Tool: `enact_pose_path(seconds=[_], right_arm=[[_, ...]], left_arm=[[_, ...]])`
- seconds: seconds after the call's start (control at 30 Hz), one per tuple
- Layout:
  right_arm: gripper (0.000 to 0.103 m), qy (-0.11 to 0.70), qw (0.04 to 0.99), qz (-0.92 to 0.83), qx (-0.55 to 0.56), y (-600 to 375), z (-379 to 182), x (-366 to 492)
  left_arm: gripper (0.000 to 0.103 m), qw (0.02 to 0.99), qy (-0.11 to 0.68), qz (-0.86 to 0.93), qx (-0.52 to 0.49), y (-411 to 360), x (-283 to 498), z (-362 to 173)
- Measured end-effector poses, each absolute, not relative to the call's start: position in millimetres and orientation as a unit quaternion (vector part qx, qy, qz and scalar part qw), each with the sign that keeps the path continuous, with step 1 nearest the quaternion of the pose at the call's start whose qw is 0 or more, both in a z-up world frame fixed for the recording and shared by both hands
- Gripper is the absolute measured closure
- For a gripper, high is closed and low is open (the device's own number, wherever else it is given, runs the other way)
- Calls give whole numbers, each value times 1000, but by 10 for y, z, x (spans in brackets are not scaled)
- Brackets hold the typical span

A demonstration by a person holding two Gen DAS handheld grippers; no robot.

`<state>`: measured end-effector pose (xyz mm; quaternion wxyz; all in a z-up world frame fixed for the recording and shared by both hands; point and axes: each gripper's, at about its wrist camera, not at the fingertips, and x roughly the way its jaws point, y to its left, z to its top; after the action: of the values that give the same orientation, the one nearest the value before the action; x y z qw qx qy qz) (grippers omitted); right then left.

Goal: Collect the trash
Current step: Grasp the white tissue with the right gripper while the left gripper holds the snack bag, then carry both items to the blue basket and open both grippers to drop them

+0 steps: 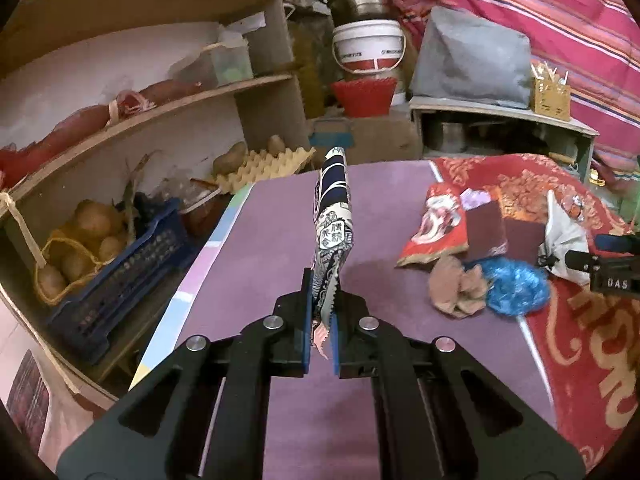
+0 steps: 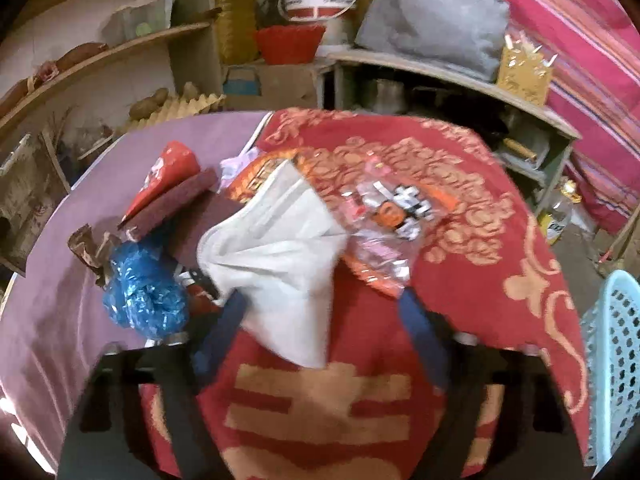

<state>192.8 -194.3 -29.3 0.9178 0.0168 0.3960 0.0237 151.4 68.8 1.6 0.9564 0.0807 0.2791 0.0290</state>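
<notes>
My left gripper point(image 1: 323, 312) is shut on a blue and white patterned wrapper point(image 1: 333, 216) and holds it upright above the purple mat point(image 1: 272, 240). To its right lie a red snack packet point(image 1: 436, 226), maroon scouring pads point(image 1: 486, 232), a crumpled brown paper point(image 1: 458, 288), a blue plastic wad point(image 1: 514, 286) and a white bag point(image 1: 564, 240). My right gripper point(image 2: 324, 320) is open, its fingers either side of the white bag point(image 2: 280, 256) above the red cloth point(image 2: 500, 280). A clear printed wrapper point(image 2: 392, 224) lies just beyond; the blue wad point(image 2: 144, 300) is to the left.
Wooden shelves point(image 1: 160, 112) at the left hold a blue crate point(image 1: 128, 280) of potatoes and an egg tray point(image 1: 260, 166). A white bucket point(image 1: 368, 50), red basket point(image 1: 362, 96) and low stand point(image 1: 500, 114) are behind. A light blue perforated basket point(image 2: 612, 360) stands at the right edge.
</notes>
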Motion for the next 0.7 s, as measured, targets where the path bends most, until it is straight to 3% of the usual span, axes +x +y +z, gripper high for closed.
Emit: enact_pose_path(seconds=[0.07, 0.23, 0.37, 0.7], right_arm=[[64, 400, 916, 37, 19, -1910, -318, 1941], [88, 382, 923, 50, 4, -1860, -230, 1847], [94, 359, 932, 54, 15, -1973, -56, 1703], [94, 310, 950, 20, 36, -2595, 347, 1276]], left_arm=[[98, 955, 283, 31, 80, 711, 1543, -3], [98, 956, 283, 28, 70, 687, 1564, 27], [98, 958, 276, 24, 68, 598, 1538, 81], [98, 966, 251, -17, 56, 143, 1446, 325]])
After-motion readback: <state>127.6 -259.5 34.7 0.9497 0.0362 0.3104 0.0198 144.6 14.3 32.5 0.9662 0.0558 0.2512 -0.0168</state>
